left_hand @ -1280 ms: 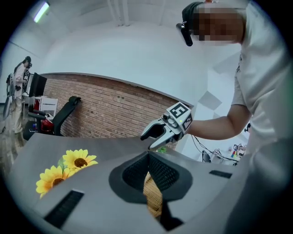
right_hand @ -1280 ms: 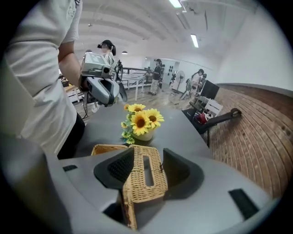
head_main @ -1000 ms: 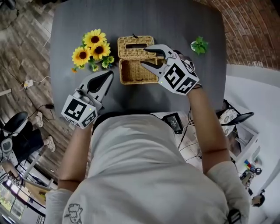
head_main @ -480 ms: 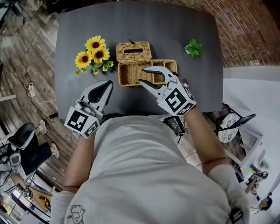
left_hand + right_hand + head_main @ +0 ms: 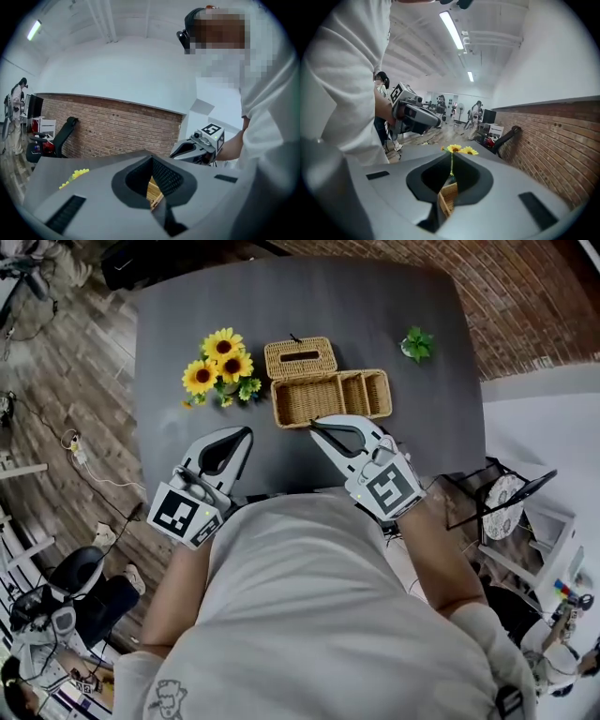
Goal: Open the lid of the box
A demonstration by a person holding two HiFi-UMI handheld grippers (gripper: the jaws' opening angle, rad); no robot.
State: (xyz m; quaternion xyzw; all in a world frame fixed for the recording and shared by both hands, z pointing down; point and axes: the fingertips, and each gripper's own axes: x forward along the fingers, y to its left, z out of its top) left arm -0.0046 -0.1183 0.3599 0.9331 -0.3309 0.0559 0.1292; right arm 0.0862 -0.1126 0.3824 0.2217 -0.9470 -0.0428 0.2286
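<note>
The wicker box (image 5: 330, 397) stands open on the dark table (image 5: 187, 306), its compartments showing. Its slotted lid (image 5: 300, 358) lies flat just behind the box's left end. My right gripper (image 5: 313, 425) hovers just in front of the box near the table's front edge. Its jaws have just been closing and now meet with nothing between them. My left gripper (image 5: 247, 431) is shut and empty, to the left of the box. In each gripper view a strip of wicker (image 5: 153, 192) (image 5: 449, 197) shows past the closed jaws.
A bunch of sunflowers (image 5: 223, 367) lies left of the lid, and a small green plant (image 5: 417, 345) stands at the far right. The table's front edge runs under both grippers. A brick wall and wooden floor surround the table.
The right gripper has pulled back from over the box toward the person, and its open jaws have shut. The left gripper has shifted slightly nearer.
</note>
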